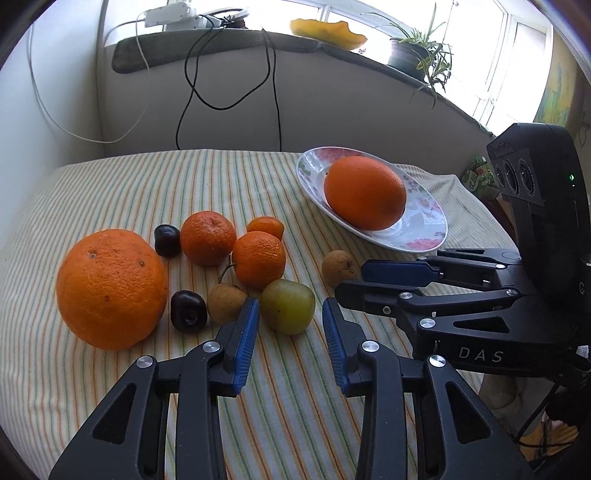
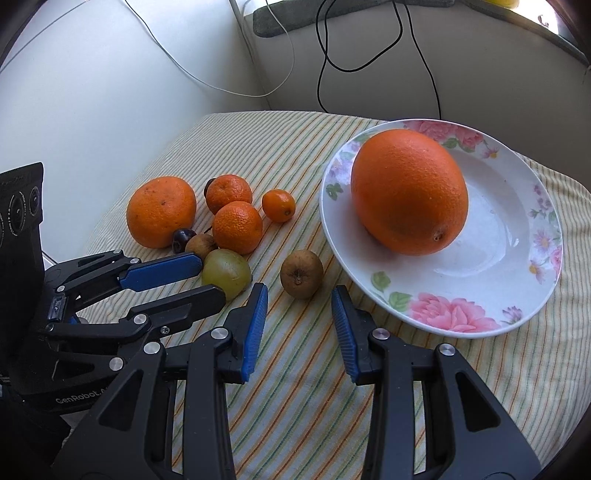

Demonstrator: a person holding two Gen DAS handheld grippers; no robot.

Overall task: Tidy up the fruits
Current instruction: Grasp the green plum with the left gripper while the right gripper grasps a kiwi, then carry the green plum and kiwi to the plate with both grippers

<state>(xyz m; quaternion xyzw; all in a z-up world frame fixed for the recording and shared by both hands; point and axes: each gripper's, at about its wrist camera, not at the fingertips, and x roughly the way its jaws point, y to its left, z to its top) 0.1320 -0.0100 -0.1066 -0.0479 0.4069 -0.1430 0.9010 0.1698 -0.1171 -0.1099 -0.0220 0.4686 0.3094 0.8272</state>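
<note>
A floral white plate (image 2: 517,206) (image 1: 424,236) holds one large orange (image 2: 408,192) (image 1: 365,192). On the striped cloth lie a second large orange (image 1: 110,288) (image 2: 160,210), two tangerines (image 1: 208,238) (image 1: 258,258), a kumquat (image 1: 266,226) (image 2: 279,205), two dark plums (image 1: 167,240) (image 1: 187,309), a green plum (image 1: 288,306) (image 2: 226,272) and two brown longans (image 1: 338,267) (image 1: 225,302). My left gripper (image 1: 290,314) is open, its jaws either side of the green plum, just short of it. My right gripper (image 2: 299,301) is open and empty, just short of a longan (image 2: 301,273).
The striped cloth (image 1: 258,177) covers the table, which stands in a corner against walls. Black and white cables (image 1: 192,85) hang down the back wall. A windowsill above holds a potted plant (image 1: 413,55) and a yellow dish (image 1: 328,31).
</note>
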